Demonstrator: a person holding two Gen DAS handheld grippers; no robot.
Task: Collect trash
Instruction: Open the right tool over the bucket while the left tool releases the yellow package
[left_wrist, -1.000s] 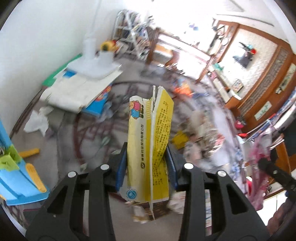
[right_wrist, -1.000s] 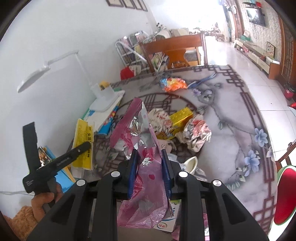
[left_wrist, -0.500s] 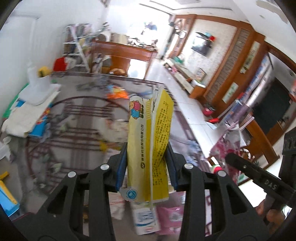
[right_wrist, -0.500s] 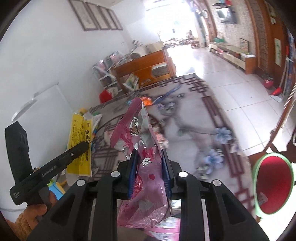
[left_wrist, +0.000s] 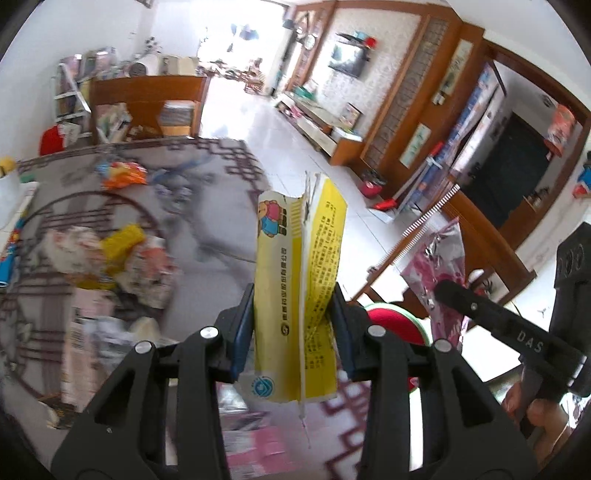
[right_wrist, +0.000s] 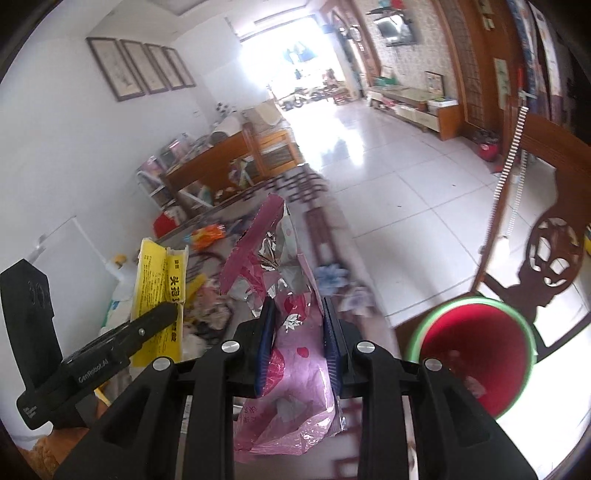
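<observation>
Here the left gripper (left_wrist: 293, 332) is closed on a yellow box (left_wrist: 299, 295), a flattened carton with a torn top that stands upright between the blue pads (left_wrist: 242, 332), both pads pressed against its sides. The right gripper (right_wrist: 297, 343) is clamped the same way on a pink bag (right_wrist: 291, 354), a crinkled foil wrapper whose silver inside shows at its open top and whose lower end hangs below the fingers. Both pieces of trash are held up off the rug (left_wrist: 221, 229). In the right view the left gripper sits low at the left with the box in it, and in the left view the right gripper reaches in from the right edge with the bag, a hand (left_wrist: 543, 417) behind it.

Just beyond the right gripper, to its right, stands a round bin (right_wrist: 476, 350), red inside with a green rim, in front of a carved wooden chair (right_wrist: 554, 251); in the left view only part of it shows behind the right finger. Further out, more litter lies in a blurred heap (left_wrist: 122, 258) on the patterned rug, left of the box, with an orange wrapper (left_wrist: 122, 175) nearer the rug's far edge. Past the rug are a wooden bench (left_wrist: 147, 96) against the wall, white tiled floor (right_wrist: 388, 166) and a bright doorway at the far end
</observation>
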